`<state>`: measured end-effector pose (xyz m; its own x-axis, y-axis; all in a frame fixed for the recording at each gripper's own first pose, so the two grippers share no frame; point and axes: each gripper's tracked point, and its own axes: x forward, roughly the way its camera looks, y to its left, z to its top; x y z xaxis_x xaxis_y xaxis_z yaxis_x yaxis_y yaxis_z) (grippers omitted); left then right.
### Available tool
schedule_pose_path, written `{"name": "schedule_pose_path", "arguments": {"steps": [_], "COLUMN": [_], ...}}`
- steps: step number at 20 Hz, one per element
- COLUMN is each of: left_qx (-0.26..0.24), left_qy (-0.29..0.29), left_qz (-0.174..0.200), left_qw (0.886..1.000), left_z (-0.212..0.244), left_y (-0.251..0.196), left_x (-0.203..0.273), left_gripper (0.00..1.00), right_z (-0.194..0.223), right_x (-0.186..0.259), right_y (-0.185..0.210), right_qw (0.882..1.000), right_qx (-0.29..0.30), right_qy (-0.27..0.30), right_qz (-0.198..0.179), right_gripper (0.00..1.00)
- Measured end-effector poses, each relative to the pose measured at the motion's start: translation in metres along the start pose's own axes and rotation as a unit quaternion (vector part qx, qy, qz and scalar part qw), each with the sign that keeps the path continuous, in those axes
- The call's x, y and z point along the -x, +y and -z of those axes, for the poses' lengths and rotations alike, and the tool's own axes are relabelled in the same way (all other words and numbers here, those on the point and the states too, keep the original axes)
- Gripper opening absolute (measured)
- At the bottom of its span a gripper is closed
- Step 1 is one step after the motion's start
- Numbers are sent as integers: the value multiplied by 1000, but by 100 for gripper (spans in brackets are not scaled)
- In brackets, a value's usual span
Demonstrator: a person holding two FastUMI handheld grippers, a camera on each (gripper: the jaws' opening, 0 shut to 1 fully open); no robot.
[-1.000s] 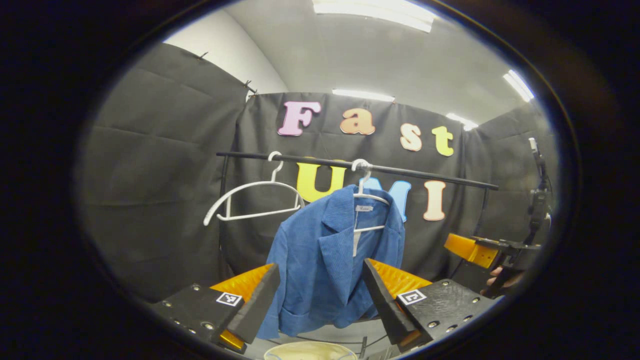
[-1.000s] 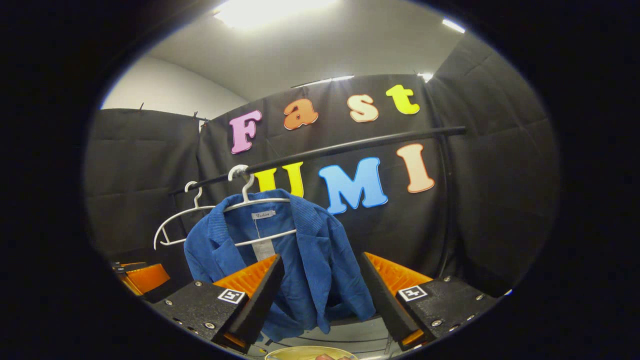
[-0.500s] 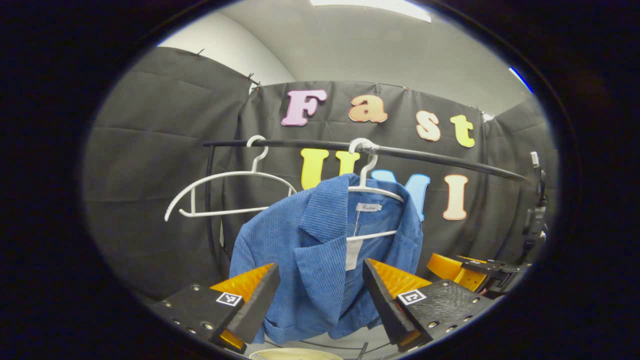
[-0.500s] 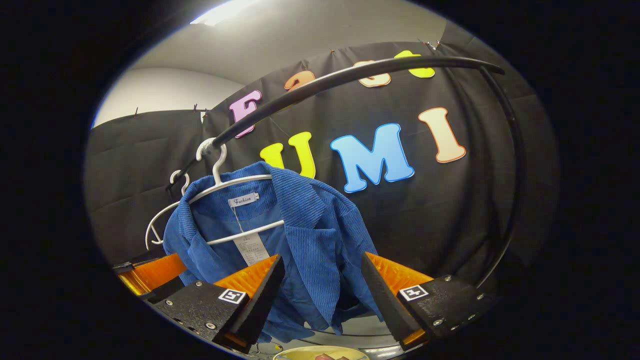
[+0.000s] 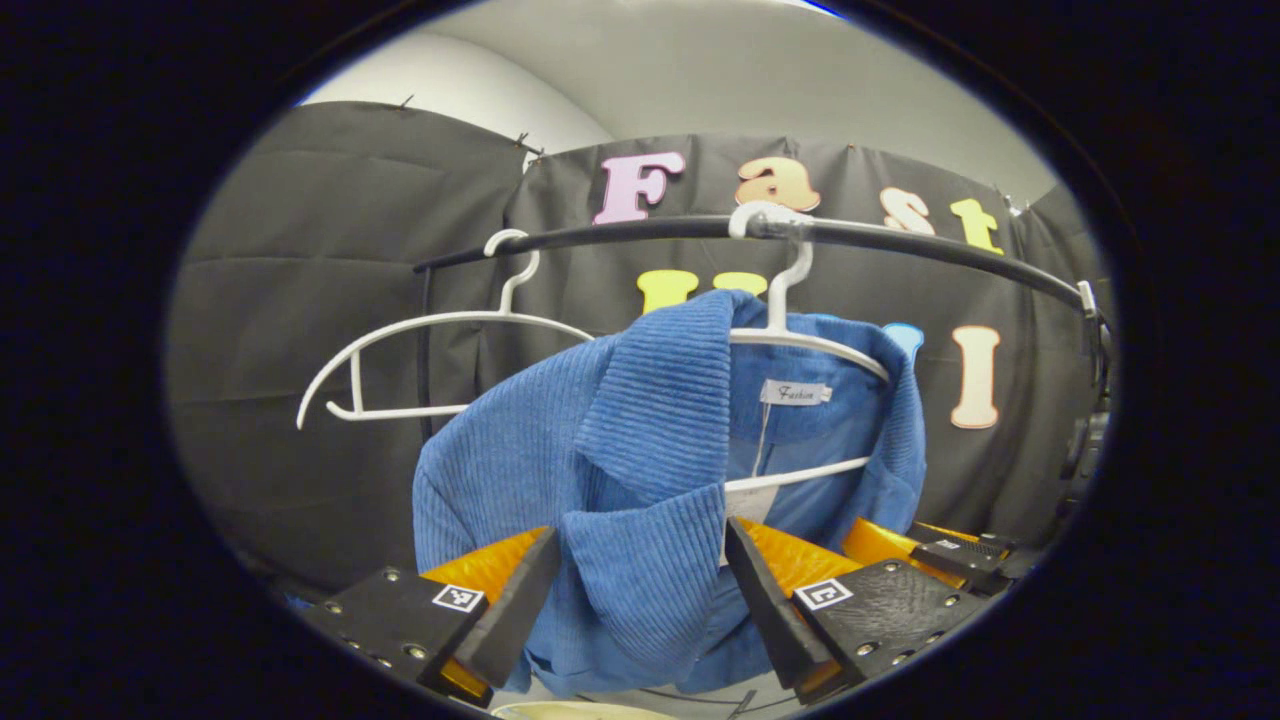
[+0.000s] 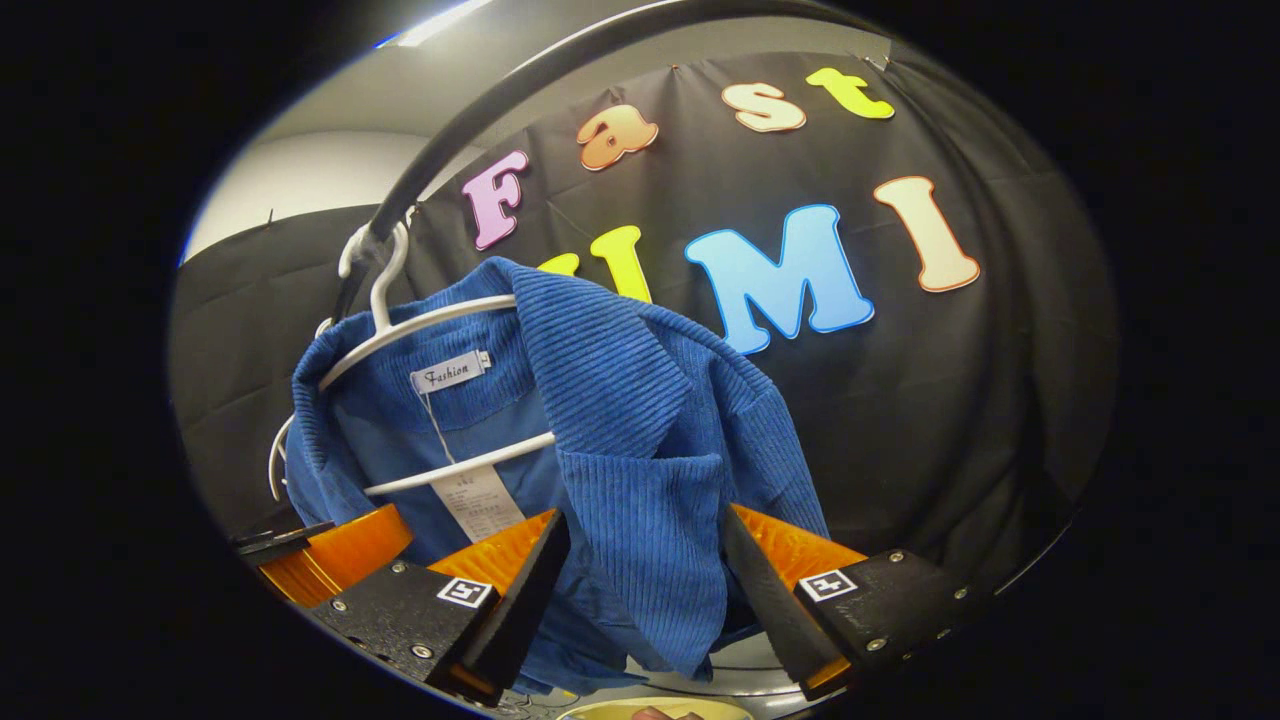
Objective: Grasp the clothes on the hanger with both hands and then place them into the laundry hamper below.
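Note:
A blue corduroy jacket [image 5: 640, 470] [image 6: 620, 450] hangs on a white hanger [image 5: 800, 340] [image 6: 430, 320] from a black rail [image 5: 900, 245] [image 6: 470, 120]. My left gripper [image 5: 640, 600] stands open with the jacket's one lapel lying between its fingers. My right gripper [image 6: 640, 600] is open too, with the other lapel between its fingers. The orange right gripper [image 5: 930, 548] shows low at the right of the left gripper view; the orange left gripper [image 6: 330, 545] shows low at the left of the right gripper view. A pale hamper rim [image 5: 580, 711] [image 6: 660, 711] peeks in at the bottom.
An empty white hanger [image 5: 420, 340] hangs on the same rail to the left of the jacket. A black upright post [image 5: 425, 350] holds the rail's left end. Black cloth walls close in the booth behind the rail.
Both grippers have moved forward and up to the jacket, which now looms large. Each lapel has come between a gripper's open fingers. The rail has risen in both views.

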<state>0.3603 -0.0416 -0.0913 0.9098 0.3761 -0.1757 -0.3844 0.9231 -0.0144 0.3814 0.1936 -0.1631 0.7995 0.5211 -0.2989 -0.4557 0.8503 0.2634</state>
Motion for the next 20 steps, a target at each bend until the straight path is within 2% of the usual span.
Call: {"name": "schedule_pose_path", "arguments": {"steps": [1, 4, 5, 7, 8, 9, 10, 11, 12, 15, 20], "left_qx": [-1, 0, 1, 10, 14, 10, 13, 23, 35, 43, 41], "left_qy": [3, -7, -9, -13, -15, -18, -25, -26, -21, -14, -40], "left_qz": [-6, -21, -27, -23, -13, -35, -42, -35, -19, 10, 34], "left_qw": [1000, 1000, 1000, 1000, 1000, 999, 999, 999, 999, 999, 998], "left_z": [3, 0, 0, -1, -2, -3, -4, -6, -4, -5, -29], "left_y": [1, 6, 10, 14, 15, 29, 38, 38, 30, 31, 32], "left_x": [-4, -9, -9, -9, -8, -2, 0, 3, -1, 4, 25], "left_gripper": [96, 96, 87, 68, 59, 58, 41, 24, 7, 6, 6], "right_z": [2, 3, 1, 2, 0, 0, -3, -6, -8, -11, -21], "right_x": [-5, -17, -20, -20, -18, -17, -16, -14, -14, -9, -6], "right_y": [0, -1, -2, -3, -2, -3, -8, -13, -10, 1, -19], "right_qw": [1000, 1000, 1000, 1000, 999, 999, 999, 999, 999, 999, 997], "right_qx": [2, 11, 16, 26, 29, 31, 33, 31, 27, 29, 61], "right_qy": [0, -7, -10, -12, -13, -15, -19, -24, -26, -27, -53], "right_qz": [1, 4, 2, 2, -2, 1, 11, 18, 10, -18, 7], "right_gripper": [95, 94, 94, 84, 72, 56, 40, 24, 7, 0, 0]}}
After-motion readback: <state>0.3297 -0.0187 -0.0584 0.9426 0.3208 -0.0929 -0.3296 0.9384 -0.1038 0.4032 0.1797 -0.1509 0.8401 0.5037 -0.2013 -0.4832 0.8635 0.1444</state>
